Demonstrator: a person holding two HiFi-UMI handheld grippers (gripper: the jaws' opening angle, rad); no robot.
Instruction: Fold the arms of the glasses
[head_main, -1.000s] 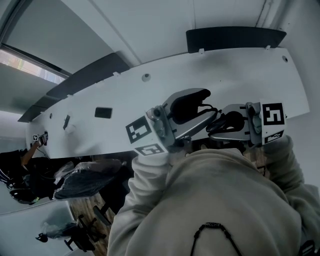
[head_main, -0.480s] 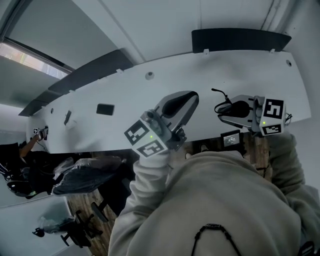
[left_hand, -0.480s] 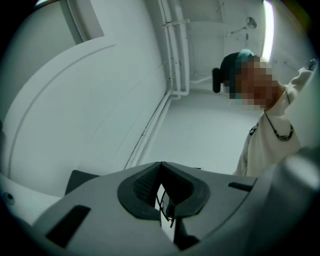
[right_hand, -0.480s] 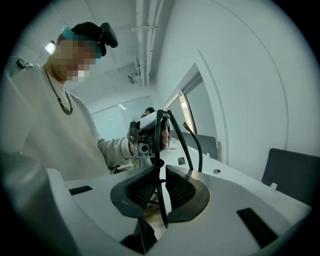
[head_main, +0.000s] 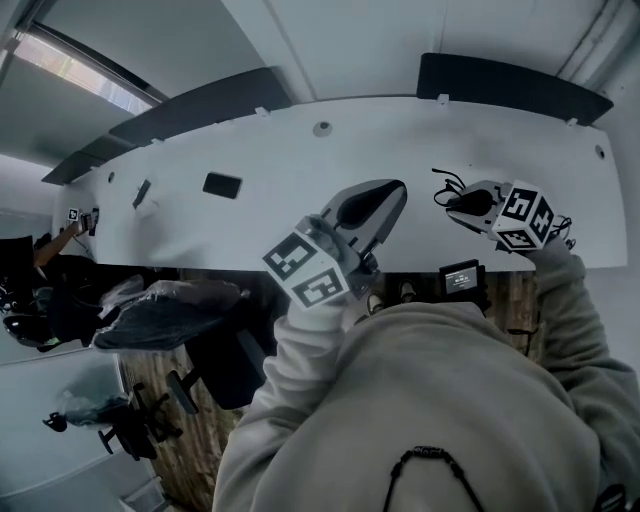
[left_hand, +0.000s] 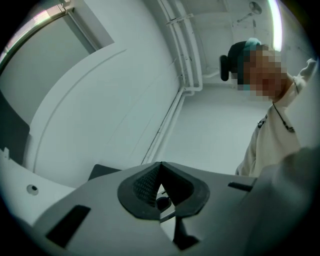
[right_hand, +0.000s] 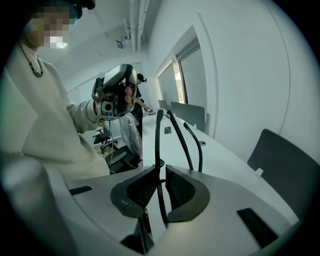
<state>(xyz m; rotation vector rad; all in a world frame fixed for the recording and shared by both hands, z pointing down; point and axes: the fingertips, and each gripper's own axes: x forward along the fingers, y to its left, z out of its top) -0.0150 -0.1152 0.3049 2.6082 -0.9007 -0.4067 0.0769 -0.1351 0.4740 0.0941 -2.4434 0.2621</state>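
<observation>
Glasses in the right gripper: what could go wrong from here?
1. The right gripper clamps the glasses by one thin part, over the table; they could twist or slip out.
2. The arms stand unfolded and the left gripper is shut; pushing an arm against that narrow hold could bend them.

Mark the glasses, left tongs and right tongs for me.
glasses (right_hand: 158, 142), right gripper view, on the upright arm above the pads.
left tongs (left_hand: 160, 169), left gripper view, where the shut tips meet.
right tongs (right_hand: 161, 172), right gripper view, between the tips, closed on the glasses.
</observation>
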